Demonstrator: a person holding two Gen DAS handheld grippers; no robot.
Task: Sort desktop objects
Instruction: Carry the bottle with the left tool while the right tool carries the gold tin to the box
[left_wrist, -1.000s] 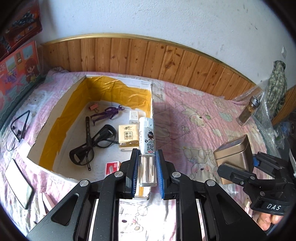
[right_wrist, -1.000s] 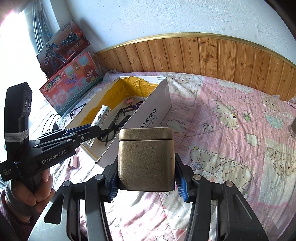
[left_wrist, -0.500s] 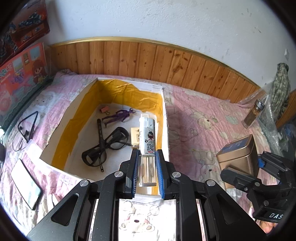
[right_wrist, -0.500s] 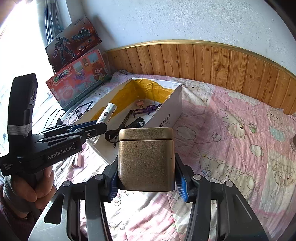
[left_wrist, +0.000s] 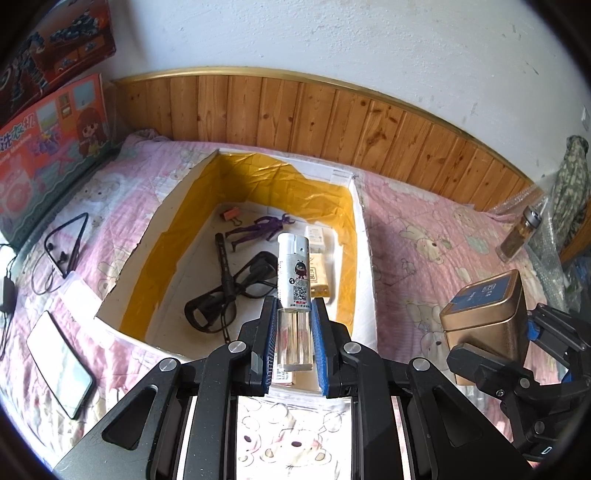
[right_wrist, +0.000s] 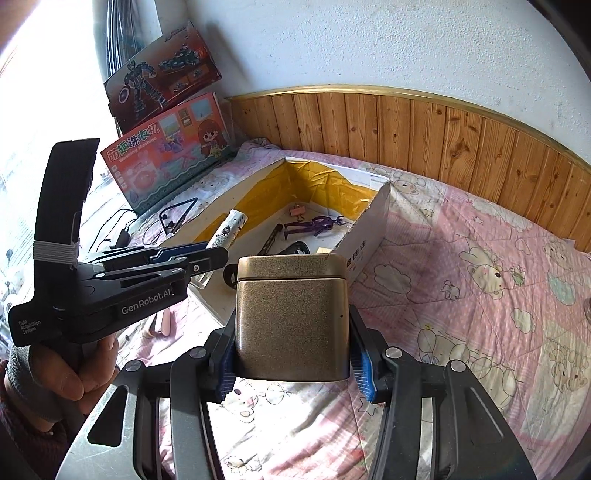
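Observation:
My left gripper (left_wrist: 294, 310) is shut on a white spray bottle (left_wrist: 293, 266) with a clear lower half, which points up and forward over the near right part of the open white box (left_wrist: 364, 258) with yellow lining. My right gripper (right_wrist: 295, 354) is shut on a gold tin (right_wrist: 291, 314), held above the pink bedspread just right of the box (right_wrist: 369, 225). The left wrist view shows the gold tin (left_wrist: 484, 317) at the right. In the right wrist view a hand holds the left gripper (right_wrist: 218, 254) with the bottle (right_wrist: 231, 229).
Inside the box lie black glasses (left_wrist: 229, 295), a purple figure (left_wrist: 258, 230), a binder clip (left_wrist: 231, 215) and a tissue pack (left_wrist: 319, 277). A phone (left_wrist: 59, 363) and an earphone cable (left_wrist: 66, 240) lie left of it. Toy boxes (left_wrist: 48, 155) lean far left; a glass jar (left_wrist: 519, 236) stands far right.
Both grippers have drifted sideways to the left with their loads, so the box sits further right in both views. The bottle now hangs over the box's inside. Both grips are unchanged.

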